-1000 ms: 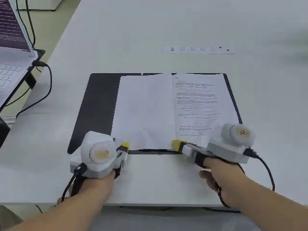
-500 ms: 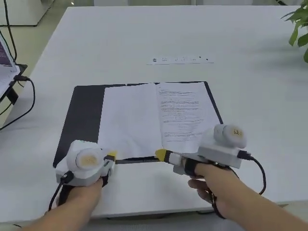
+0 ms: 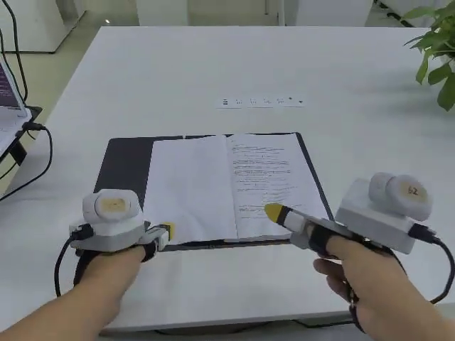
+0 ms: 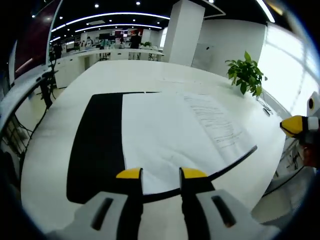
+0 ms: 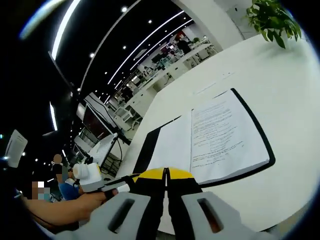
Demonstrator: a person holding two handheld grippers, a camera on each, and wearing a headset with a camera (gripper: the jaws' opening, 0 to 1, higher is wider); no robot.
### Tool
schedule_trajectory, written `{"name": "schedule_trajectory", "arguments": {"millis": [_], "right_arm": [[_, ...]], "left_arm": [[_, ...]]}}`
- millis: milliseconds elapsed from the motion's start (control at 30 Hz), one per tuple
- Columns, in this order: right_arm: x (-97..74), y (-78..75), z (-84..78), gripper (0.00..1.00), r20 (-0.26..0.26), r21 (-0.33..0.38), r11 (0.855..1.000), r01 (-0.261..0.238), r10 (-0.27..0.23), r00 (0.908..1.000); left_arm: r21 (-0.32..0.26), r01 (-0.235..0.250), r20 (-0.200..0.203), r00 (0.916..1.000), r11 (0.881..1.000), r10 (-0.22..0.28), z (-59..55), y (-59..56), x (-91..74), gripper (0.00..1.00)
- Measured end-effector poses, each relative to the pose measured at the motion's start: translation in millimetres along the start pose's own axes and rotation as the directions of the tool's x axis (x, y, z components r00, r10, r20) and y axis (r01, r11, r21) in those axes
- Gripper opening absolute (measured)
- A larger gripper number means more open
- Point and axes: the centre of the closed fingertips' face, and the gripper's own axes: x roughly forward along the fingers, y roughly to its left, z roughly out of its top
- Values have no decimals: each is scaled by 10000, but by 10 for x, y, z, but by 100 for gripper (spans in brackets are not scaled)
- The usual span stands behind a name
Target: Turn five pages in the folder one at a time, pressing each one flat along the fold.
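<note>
Folder (image 3: 124,177) lay open and flat on the table (image 3: 213,64), close to its front edge, with a blank page (image 3: 188,185) left of the fold and a printed page (image 3: 266,181) right of it. The left gripper (image 4: 161,174) sat at the folder's near edge, jaws apart and empty. The right gripper (image 5: 165,174) hung by the printed page's near edge, tips clenched on nothing. Clenched tips might scuff the paper or drag several sheets together, and the unpinned folder could slide.

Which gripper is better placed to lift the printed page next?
Right, probably: the right gripper hovers, shut, over the printed page. The left gripper sits open by the blank page, at its bottom edge.
</note>
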Motion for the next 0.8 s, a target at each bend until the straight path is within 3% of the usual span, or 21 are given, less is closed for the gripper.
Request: {"name": "schedule_trajectory", "arguments": {"millis": [100,233,433,500,667,800], "right_arm": [[-111,-122,139,0,442,-646,9969,439,-411,9982],[-209,-270,193,0,455,-1266,9867,1020,-969,9943],[-262,-353,219,8,420,-1310,9841,1198,-1152,9925],[-279,-378,224,13,383,-1788,9749,1327,-1279,9911],[-297,-385,206,27,198,-2199,9651,1420,-1411,9898],[-320,-398,212,45,185,-2528,9563,1472,-1473,9889]], "left_arm": [[26,342,569,9978,9994,-343,199,-144,-166,38],[123,500,1229,9911,9987,-511,399,-267,-386,44],[215,359,1506,9878,9991,-388,505,-303,-609,54],[276,330,1623,9861,9991,-370,530,-311,-664,57],[191,215,1736,9845,9996,-245,554,-312,-791,64],[237,29,1761,9844,9997,-70,538,-275,-888,76]]}}
